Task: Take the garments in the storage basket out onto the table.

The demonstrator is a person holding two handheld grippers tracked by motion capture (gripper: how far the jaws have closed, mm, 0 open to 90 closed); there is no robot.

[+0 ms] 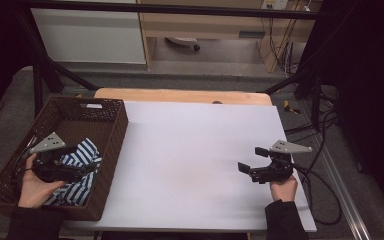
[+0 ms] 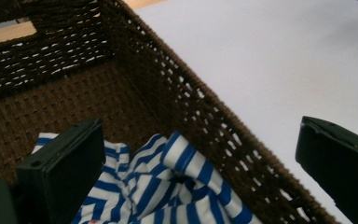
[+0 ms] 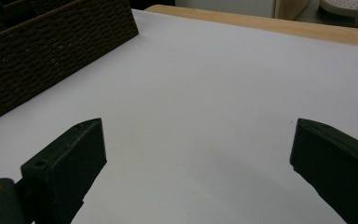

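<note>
A blue-and-white striped cloth (image 1: 83,151) lies crumpled in the near end of a brown wicker basket (image 1: 114,131) at the table's left side. My left gripper (image 1: 82,169) hovers over it, held by a hand, jaws open. In the left gripper view the cloth (image 2: 177,182) sits below the open left gripper (image 2: 198,128). One jaw is over the cloth and the other is beyond the basket wall (image 2: 205,112), above the table. My right gripper (image 1: 251,158) is open over the white table surface (image 1: 190,150) at the right, with nothing between its jaws (image 3: 198,126).
The far half of the basket is bare wicker. A wooden strip (image 1: 180,95) borders the table's far edge. Cables (image 1: 325,190) trail off the right side. In the right gripper view the basket (image 3: 51,51) stands far to the left.
</note>
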